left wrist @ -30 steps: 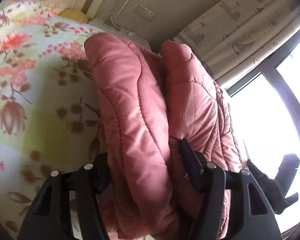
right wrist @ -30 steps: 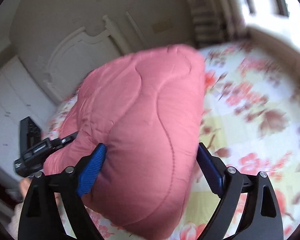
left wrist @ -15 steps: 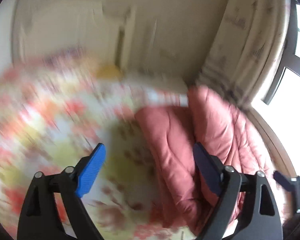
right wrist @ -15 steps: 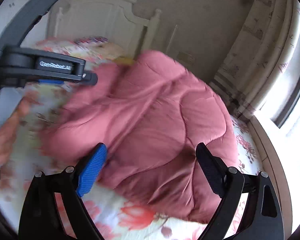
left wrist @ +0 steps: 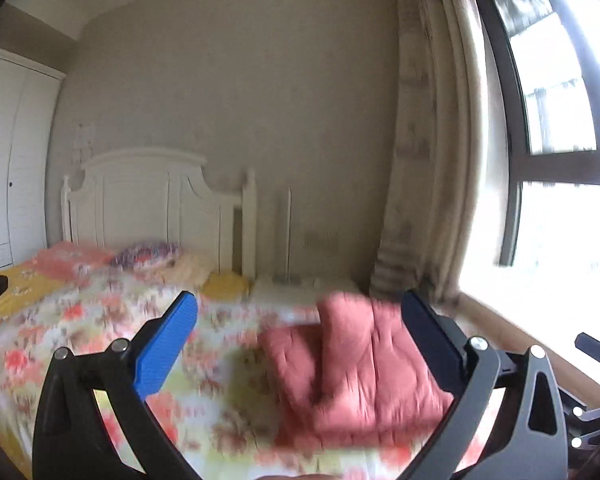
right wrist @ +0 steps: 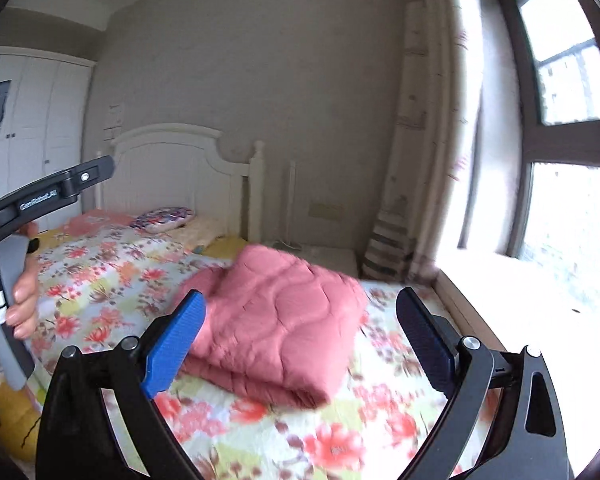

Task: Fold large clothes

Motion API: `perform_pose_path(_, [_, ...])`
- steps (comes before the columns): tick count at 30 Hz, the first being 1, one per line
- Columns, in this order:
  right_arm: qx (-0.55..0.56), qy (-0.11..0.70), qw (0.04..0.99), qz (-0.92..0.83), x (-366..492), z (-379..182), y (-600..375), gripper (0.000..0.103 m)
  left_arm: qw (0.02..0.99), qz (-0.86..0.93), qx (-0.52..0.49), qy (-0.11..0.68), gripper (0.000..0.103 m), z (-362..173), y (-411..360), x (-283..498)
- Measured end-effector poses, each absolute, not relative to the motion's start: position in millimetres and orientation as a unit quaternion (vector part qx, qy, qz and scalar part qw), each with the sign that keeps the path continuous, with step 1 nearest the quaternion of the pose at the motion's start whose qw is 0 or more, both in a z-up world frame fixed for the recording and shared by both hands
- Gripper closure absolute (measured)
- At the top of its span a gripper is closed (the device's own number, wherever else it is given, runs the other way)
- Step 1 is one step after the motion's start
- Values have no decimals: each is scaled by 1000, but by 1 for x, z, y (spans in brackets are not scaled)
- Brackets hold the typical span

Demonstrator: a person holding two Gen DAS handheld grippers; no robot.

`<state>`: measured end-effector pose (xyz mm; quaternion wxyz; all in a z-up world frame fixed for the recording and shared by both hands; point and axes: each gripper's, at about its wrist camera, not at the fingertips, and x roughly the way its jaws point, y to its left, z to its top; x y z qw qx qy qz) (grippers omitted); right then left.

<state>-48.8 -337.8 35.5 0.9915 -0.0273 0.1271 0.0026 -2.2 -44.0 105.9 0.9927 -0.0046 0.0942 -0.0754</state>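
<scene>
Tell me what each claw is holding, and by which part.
Nothing. The left claw and right claw are open; the folded pink quilted coat lies free on the bed.

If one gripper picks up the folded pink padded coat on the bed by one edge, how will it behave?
The coat looks puffy and quilted, so it is probably light for its size. It lies in loose soft layers, so lifting one edge would likely let it sag and unfold. Its smooth fabric may slip on the flowered bedspread.
</scene>
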Motion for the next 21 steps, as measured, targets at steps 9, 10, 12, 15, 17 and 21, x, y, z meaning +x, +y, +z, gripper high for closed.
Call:
perform_pose_path(9, [29, 221, 975, -12, -31, -41, -336, 11, 981, -56, 89, 162, 2, 34, -80, -12])
perform_pose_path(10, [35, 223, 974, -10, -30, -43, -337, 11, 981, -54, 87, 164, 2, 31, -81, -14])
perform_pose_path(12, [35, 223, 974, -12, -30, -44, -335, 11, 981, -53, 86, 167, 2, 29, -78, -16])
perform_pose_path(15, [20, 214, 976, -12, -34, -41, -330, 11, 980, -54, 84, 171, 2, 30, -78, -15])
perform_pose_path(17, [14, 208, 978, -10, -38, -38, -328, 11, 980, -55, 85, 171, 2, 28, -80, -17])
perform_pose_path(21, [0, 194, 981, -8, -44, -31, -324, 11, 979, -57, 87, 175, 2, 27, -80, -17])
